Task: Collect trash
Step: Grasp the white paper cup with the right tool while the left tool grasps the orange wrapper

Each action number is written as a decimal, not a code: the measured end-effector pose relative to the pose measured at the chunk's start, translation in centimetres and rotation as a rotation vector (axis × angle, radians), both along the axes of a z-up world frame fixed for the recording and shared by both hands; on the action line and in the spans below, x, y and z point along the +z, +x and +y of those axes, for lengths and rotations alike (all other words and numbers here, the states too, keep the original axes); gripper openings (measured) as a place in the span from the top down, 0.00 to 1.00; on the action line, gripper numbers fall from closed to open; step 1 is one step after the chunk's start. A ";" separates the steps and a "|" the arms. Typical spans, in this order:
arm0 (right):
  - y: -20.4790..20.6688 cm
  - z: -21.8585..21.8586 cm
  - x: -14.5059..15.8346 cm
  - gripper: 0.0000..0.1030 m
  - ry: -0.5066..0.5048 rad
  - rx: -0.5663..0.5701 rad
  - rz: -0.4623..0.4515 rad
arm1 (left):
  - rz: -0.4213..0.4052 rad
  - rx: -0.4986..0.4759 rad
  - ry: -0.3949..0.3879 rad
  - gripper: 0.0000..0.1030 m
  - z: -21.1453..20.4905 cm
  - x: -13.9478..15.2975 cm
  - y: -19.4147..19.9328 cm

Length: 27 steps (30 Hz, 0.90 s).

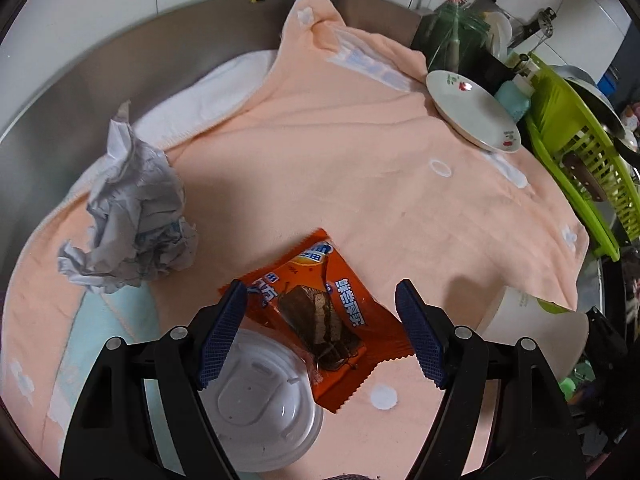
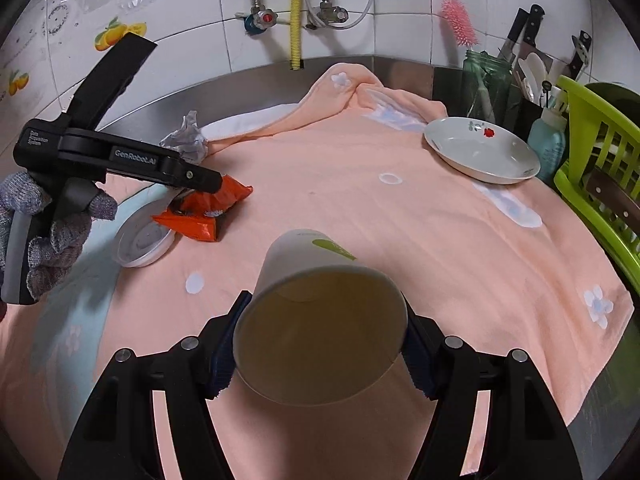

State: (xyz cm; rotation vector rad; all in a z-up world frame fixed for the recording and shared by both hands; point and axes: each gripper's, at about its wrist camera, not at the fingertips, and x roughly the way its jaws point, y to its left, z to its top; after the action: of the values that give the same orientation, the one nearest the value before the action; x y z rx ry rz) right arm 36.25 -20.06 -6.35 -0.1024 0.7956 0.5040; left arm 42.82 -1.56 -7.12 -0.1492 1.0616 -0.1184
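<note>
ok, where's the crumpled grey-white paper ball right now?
The crumpled grey-white paper ball lies at the peach towel's left edge in the left wrist view, beyond the white plastic lid and orange snack wrapper.

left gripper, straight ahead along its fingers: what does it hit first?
Most likely the orange snack wrapper: it lies between the open fingers of the left gripper, which points steeply down at it. The white plastic lid under the wrapper's edge sits beside the left finger, so depth there is unclear.
</note>
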 end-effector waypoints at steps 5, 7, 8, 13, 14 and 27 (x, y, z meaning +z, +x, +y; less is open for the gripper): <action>-0.3 -0.2 -0.1 0.36 0.014 0.003 0.003 | 0.047 0.030 -0.023 0.26 0.0 -0.4 0.8; -0.7 -0.3 0.0 0.36 0.015 0.005 -0.001 | 0.075 0.036 -0.040 0.26 0.0 -0.9 1.1; -0.8 -0.4 0.0 0.36 0.015 0.006 -0.003 | 0.084 0.042 -0.041 0.26 0.0 -1.1 1.2; -1.7 -1.2 0.2 0.36 0.017 0.001 -0.009 | 0.092 0.033 -0.028 0.26 -0.8 -1.7 1.7; -1.9 -1.5 0.3 0.36 0.021 -0.004 -0.009 | 0.095 0.029 -0.028 0.26 -1.0 -1.8 1.9; -7.6 -5.8 2.3 0.36 0.051 -0.083 -0.032 | 0.036 -0.010 0.104 0.48 -2.7 -1.7 1.5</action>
State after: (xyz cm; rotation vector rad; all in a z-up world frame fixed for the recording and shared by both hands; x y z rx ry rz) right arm 28.65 -25.86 -4.06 -0.0296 0.7520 0.4426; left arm 44.30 -4.31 -8.80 -0.0525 1.1019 -0.0698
